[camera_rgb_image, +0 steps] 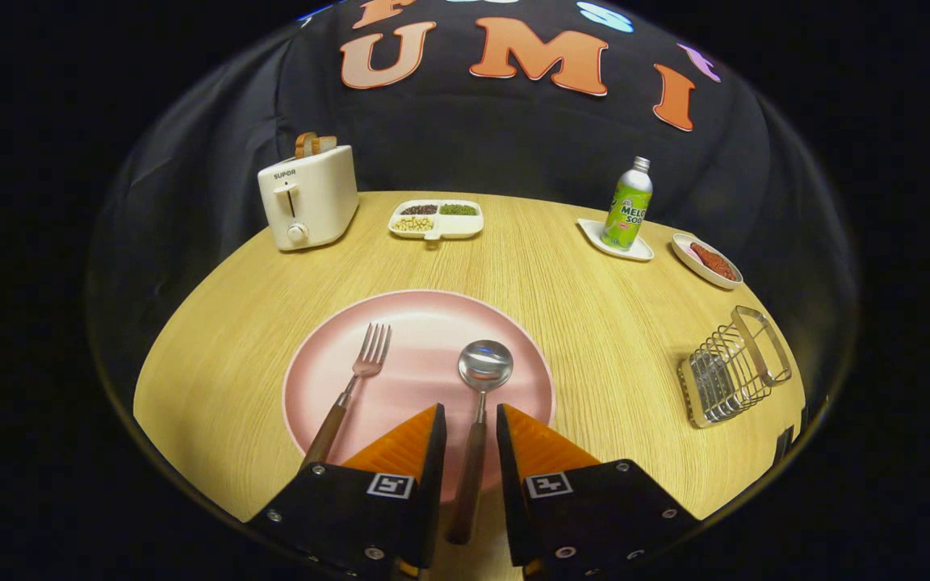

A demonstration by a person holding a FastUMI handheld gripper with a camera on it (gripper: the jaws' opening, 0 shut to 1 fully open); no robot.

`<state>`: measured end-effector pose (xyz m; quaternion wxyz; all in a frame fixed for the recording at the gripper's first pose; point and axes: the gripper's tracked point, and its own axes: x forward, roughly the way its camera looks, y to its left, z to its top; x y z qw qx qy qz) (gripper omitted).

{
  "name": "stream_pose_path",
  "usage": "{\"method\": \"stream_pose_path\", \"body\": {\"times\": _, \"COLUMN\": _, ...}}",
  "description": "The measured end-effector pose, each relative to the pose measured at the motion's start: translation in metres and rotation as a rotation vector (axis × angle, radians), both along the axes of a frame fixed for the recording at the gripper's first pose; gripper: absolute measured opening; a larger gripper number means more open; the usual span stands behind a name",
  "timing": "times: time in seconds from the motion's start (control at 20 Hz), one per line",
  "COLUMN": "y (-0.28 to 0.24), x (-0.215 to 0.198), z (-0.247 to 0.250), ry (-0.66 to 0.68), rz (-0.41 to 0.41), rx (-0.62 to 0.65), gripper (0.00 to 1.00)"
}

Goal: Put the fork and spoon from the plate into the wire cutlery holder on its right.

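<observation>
spoon (pixel 477 411) handle sits between my gripper's (pixel 471 420) parted fingers, not clenched on it; fork (pixel 349 389) lies left of them on the pink plate (pixel 421 319), wire cutlery holder (pixel 733 367) off right.

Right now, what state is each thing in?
Gripper: fingers open, astride the spoon's handle, not pressing it.
Spoon: lying on the plate, bowl up.
Fork: lying on the plate.
Cutlery holder: empty.
Toaster: bread sticking up.
Bottle: upright, capped.
</observation>
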<state>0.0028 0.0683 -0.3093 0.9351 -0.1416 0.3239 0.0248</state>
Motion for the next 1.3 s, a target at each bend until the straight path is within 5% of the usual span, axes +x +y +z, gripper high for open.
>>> {"method": "stream_pose_path", "body": {"times": 0.35, "y": -0.011, "x": 0.002, "z": -0.017, "ry": 0.027, "rz": -0.034, "rx": -0.033, "gripper": 0.23}}
{"method": "stream_pose_path", "body": {"times": 0.5, "y": -0.01, "x": 0.0, "z": -0.012, "ry": 0.022, "rz": -0.024, "rx": -0.035, "gripper": 0.05}}
{"method": "stream_pose_path", "body": {"times": 1.3, "y": -0.035, "x": -0.023, "z": 0.108, "ry": -0.003, "rz": 0.054, "rx": 0.109, "gripper": 0.05}}
